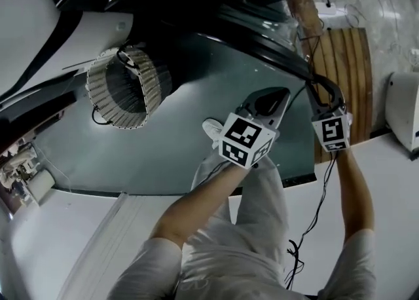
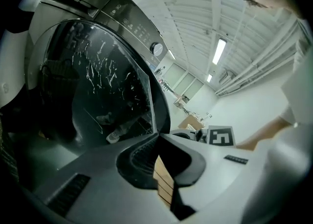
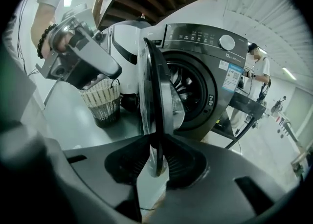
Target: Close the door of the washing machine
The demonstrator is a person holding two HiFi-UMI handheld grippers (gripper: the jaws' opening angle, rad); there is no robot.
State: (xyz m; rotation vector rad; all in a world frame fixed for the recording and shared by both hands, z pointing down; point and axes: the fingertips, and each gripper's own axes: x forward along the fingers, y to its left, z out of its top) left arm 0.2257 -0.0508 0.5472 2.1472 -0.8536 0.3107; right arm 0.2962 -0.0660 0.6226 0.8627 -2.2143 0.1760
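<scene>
We see a dark grey front-loading washing machine (image 3: 195, 66) with its drum mouth uncovered. Its round, glass-fronted door (image 3: 151, 81) is swung well out and stands edge-on in the right gripper view. On the floor beyond stands a pale woven wicker basket (image 3: 101, 98). The right gripper (image 3: 154, 139) has its jaws set on the door's dark rim, one against each face. The left gripper (image 2: 159, 134) is closed on nothing, its tips near the door's glass. We judge the closing swing to be the step in hand, with a good part of the arc left. Next, the held rim has to be carried round toward the machine's front, then let go and pressed home until the latch catches. The rim could slip from the pads on the way. By our count there is one machine, one door, one basket and two grippers.
</scene>
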